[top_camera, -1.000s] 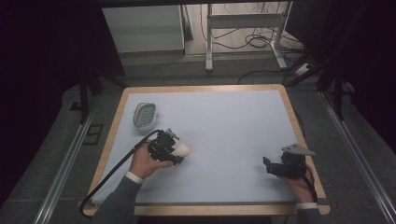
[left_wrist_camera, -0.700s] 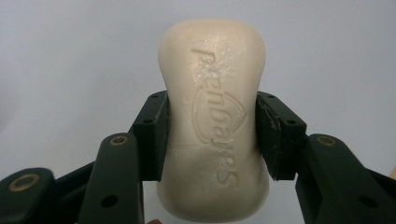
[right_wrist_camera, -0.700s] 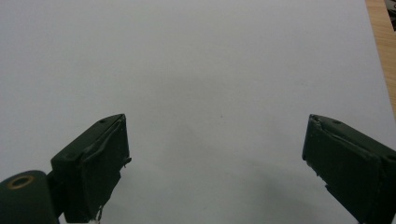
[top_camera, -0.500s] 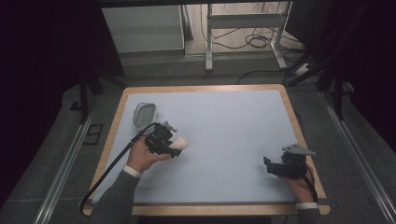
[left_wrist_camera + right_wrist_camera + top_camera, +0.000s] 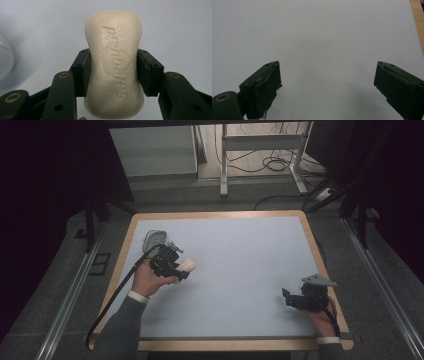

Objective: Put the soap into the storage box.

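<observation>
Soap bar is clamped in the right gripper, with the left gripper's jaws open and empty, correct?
Sides are swapped. The left gripper view shows the soap bar clamped in the left gripper; the right gripper view shows the right gripper open and empty.

The worktop [image 5: 240, 270] is a pale blue-grey sheet framed by a light wooden rim; it stands on a dark carpeted floor [image 5: 60, 290]; near its far left corner a small translucent grey dish [image 5: 153, 239] lies directly on the sheet, just inside the left edge; the right gripper [image 5: 290, 298] rests low by the near right corner, its jaws standing wide apart over bare sheet.
</observation>
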